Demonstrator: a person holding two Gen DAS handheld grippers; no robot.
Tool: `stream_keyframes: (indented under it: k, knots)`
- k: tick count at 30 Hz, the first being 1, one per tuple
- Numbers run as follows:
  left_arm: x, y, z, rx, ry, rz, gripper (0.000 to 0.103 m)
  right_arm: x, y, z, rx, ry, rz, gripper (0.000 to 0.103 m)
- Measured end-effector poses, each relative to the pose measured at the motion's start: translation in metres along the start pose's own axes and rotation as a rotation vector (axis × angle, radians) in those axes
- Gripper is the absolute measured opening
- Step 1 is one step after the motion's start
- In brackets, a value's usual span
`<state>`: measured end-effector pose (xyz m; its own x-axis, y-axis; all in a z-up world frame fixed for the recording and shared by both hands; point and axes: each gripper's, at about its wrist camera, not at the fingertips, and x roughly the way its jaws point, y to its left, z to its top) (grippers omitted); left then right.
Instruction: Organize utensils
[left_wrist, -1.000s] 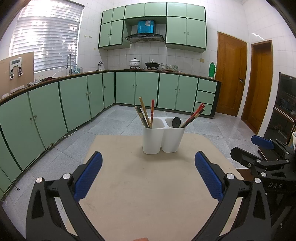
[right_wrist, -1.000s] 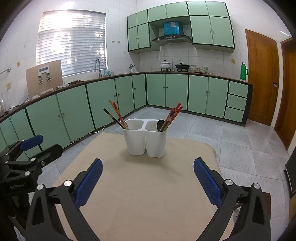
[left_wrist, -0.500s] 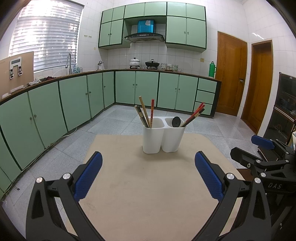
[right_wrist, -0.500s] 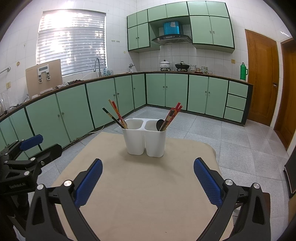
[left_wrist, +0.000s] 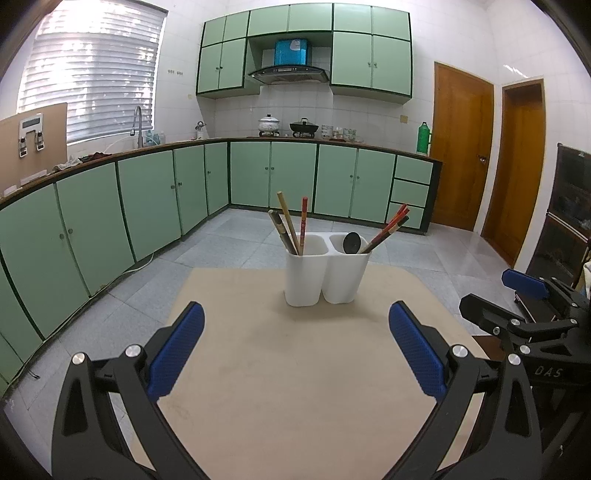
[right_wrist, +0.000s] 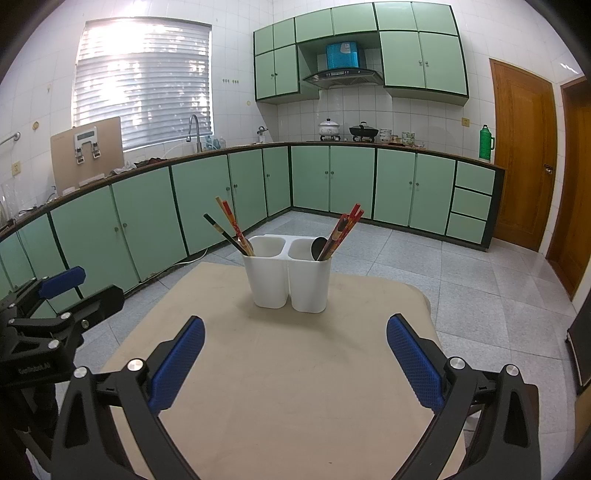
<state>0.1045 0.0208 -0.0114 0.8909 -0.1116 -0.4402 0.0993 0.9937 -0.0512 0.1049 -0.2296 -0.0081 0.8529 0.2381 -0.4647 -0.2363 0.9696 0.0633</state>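
Utensil holder (left_wrist: 327, 271) at frame centre on bench (left_wrist: 295, 369), chopsticks (left_wrist: 291, 225) and a spoon (left_wrist: 351, 243) already in its two cups; left gripper (left_wrist: 295, 350) and right gripper (right_wrist: 295, 354) spread wide, empty: sorting either pending or complete.

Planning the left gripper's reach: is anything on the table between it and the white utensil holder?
Nothing visible. Only bare table lies between the open left gripper and the white utensil holder. The right gripper sits off to the side.
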Motion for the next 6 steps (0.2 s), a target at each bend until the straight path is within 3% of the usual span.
stream_keyframes:
  k: [6]
  knots:
    - [0.0001, 0.0000, 0.0000, 0.000, 0.000, 0.001, 0.097, 0.0005, -0.0019, 0.0001, 0.001, -0.001, -0.001, 0.097]
